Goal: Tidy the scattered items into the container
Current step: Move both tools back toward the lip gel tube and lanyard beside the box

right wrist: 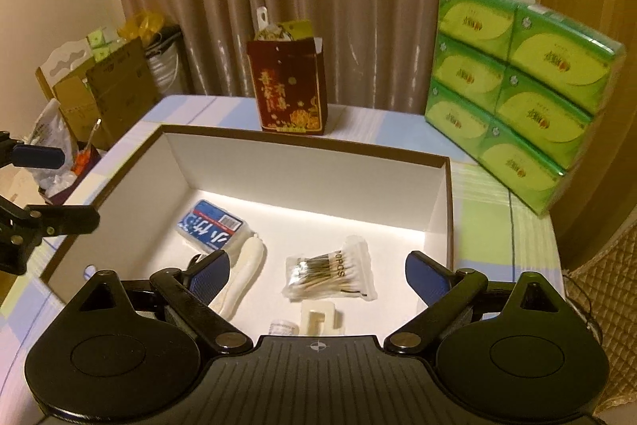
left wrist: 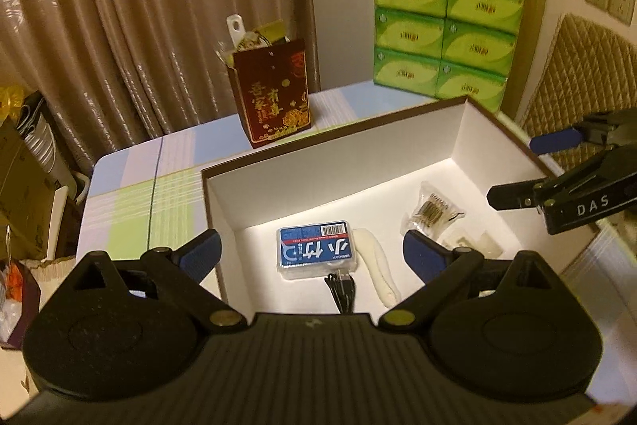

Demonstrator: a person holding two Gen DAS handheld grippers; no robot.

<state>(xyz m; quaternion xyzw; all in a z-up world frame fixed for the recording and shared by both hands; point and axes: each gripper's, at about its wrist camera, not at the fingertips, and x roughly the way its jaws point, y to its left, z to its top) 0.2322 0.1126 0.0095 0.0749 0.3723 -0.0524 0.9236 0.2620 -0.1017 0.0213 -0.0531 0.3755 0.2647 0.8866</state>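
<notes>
A brown-rimmed box with white walls (left wrist: 334, 150) (right wrist: 302, 170) sits on the table. Inside lie a blue toothpick case (left wrist: 314, 251) (right wrist: 213, 226), a white elongated item (left wrist: 376, 267) (right wrist: 245, 275), a bag of cotton swabs (left wrist: 434, 214) (right wrist: 330, 273), a white plastic hook (right wrist: 320, 317), a small clear piece (right wrist: 283, 327) and a black cable (left wrist: 340, 291). My left gripper (left wrist: 312, 257) is open and empty above the box's near left side. My right gripper (right wrist: 318, 279) is open and empty above the box's near right side; it shows at the right of the left wrist view (left wrist: 553, 162).
A dark red gift bag (left wrist: 272, 94) (right wrist: 290, 86) stands behind the box. A stack of green tissue packs (left wrist: 446, 30) (right wrist: 521, 94) stands at the back right. Cardboard boxes and bags (right wrist: 103, 90) sit off the table's left edge. Curtains hang behind.
</notes>
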